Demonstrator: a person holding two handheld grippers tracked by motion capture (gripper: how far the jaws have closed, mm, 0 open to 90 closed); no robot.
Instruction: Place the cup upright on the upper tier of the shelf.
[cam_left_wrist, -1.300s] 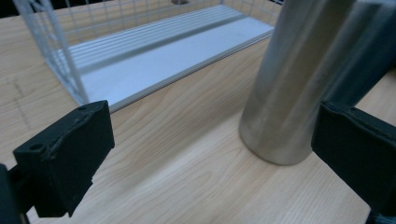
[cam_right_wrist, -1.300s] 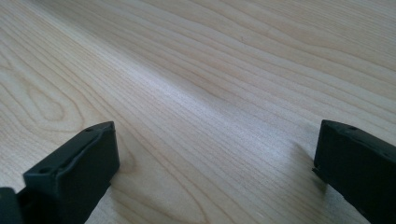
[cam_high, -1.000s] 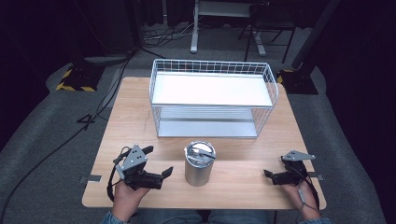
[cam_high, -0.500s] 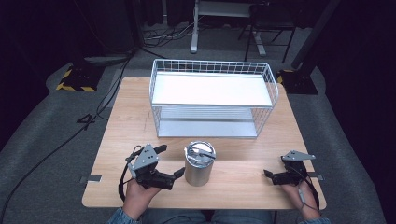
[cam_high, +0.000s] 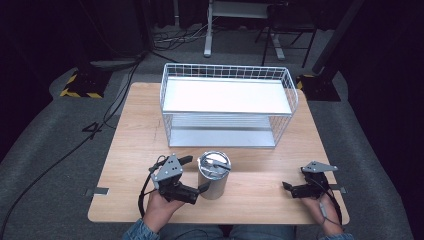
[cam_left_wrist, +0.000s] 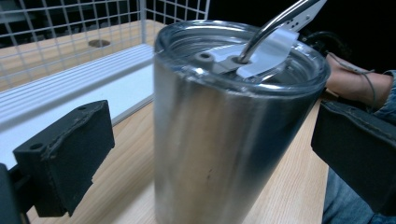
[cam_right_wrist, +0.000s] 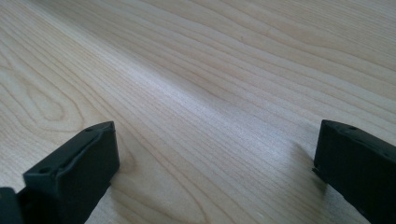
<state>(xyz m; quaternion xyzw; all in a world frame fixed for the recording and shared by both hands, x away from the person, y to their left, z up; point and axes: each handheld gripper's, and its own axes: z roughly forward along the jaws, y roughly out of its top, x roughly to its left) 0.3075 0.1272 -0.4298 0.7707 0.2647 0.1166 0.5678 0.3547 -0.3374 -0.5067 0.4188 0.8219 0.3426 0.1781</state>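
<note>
Since the earlier frame, my left gripper (cam_high: 200, 191) is advancing rightward, and its 2 open jaws are now bracketing the steel tumbler (cam_high: 214, 175) without touching it. The tumbler is standing upright, long axis vertical, near the table's (cam_high: 125, 150) front edge before the wire rack (cam_high: 227, 105). My right gripper (cam_high: 286, 187) is resting open, well apart.
</note>
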